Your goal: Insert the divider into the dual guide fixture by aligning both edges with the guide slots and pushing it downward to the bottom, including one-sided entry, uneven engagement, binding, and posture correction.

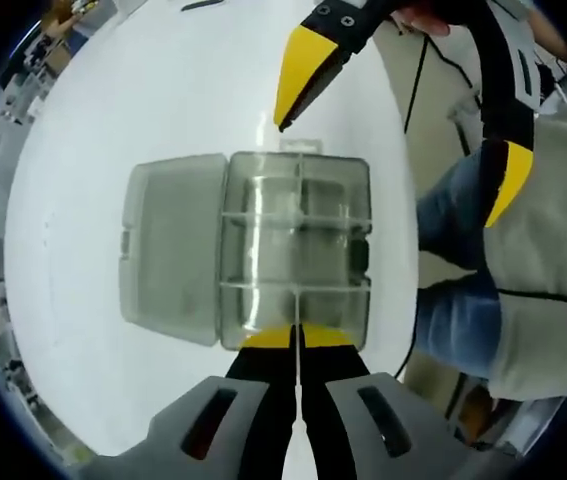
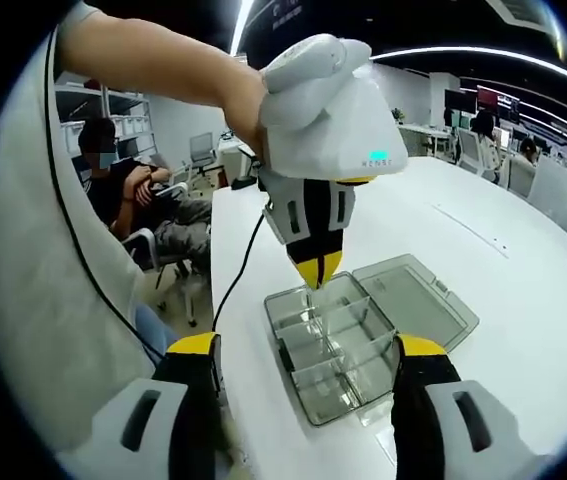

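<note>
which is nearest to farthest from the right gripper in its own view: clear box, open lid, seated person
1. clear box: just ahead, between the open jaws of the right gripper.
2. open lid: hinged flat on the box's far right side.
3. seated person: far left, beyond the table edge.

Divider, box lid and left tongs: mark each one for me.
Divider (image 1: 298, 240), left gripper view, on its thin top edge mid-box.
Lid (image 1: 173, 245), left gripper view, on the open flat panel.
Left tongs (image 2: 318, 270), right gripper view, at the yellow tips, shut on the divider.
</note>
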Demonstrator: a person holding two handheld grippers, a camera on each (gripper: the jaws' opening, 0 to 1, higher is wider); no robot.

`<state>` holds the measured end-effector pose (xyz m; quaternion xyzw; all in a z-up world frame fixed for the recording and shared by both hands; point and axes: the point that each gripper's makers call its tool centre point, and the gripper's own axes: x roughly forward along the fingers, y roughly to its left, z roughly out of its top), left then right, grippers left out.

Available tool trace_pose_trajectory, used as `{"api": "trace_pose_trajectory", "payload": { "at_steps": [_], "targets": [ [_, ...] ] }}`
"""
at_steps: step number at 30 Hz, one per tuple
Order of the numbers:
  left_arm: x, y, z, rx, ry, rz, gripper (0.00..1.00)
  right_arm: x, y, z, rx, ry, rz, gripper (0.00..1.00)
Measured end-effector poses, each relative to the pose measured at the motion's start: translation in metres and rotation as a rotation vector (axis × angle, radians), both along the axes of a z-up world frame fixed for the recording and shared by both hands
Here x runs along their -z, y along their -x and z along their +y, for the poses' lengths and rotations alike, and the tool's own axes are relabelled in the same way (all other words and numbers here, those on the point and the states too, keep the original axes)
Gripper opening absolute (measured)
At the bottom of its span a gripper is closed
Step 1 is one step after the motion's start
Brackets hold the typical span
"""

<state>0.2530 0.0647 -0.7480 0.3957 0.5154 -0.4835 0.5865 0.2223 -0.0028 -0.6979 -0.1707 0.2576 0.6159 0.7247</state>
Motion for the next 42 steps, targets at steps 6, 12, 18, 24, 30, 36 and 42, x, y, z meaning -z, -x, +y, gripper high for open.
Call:
{"api": "trace_pose_trajectory", "payload": {
  "at_steps": [6, 12, 18, 24, 30, 36, 42],
  "targets": [
    [0.003, -0.001, 0.000, 0.009, -0.005, -0.001, 0.00, 0.000, 0.000, 0.000, 0.000, -0.001, -0.001, 0.67],
    [0.006, 0.000, 0.001, 0.012, -0.006, -0.001, 0.00, 0.000, 0.000, -0.001, -0.001, 0.001, 0.002, 0.67],
    [0.010, 0.000, 0.001, 0.020, -0.017, 0.001, 0.00, 0.001, 0.000, -0.003, 0.000, 0.005, 0.003, 0.67],
    [0.014, 0.001, 0.002, 0.017, -0.019, 0.001, 0.00, 0.002, 0.001, -0.004, 0.000, 0.009, 0.006, 0.67],
    [0.017, 0.000, 0.003, 0.013, -0.019, 0.003, 0.00, 0.002, 0.001, -0.005, -0.004, 0.012, 0.007, 0.67],
    [0.020, 0.001, 0.004, 0.008, -0.018, 0.006, 0.00, 0.002, 0.001, -0.005, -0.005, 0.015, 0.006, 0.67],
    [0.024, 0.001, 0.004, 0.002, -0.018, 0.009, 0.00, 0.002, 0.001, -0.007, -0.003, 0.018, 0.009, 0.67]
  ]
}}
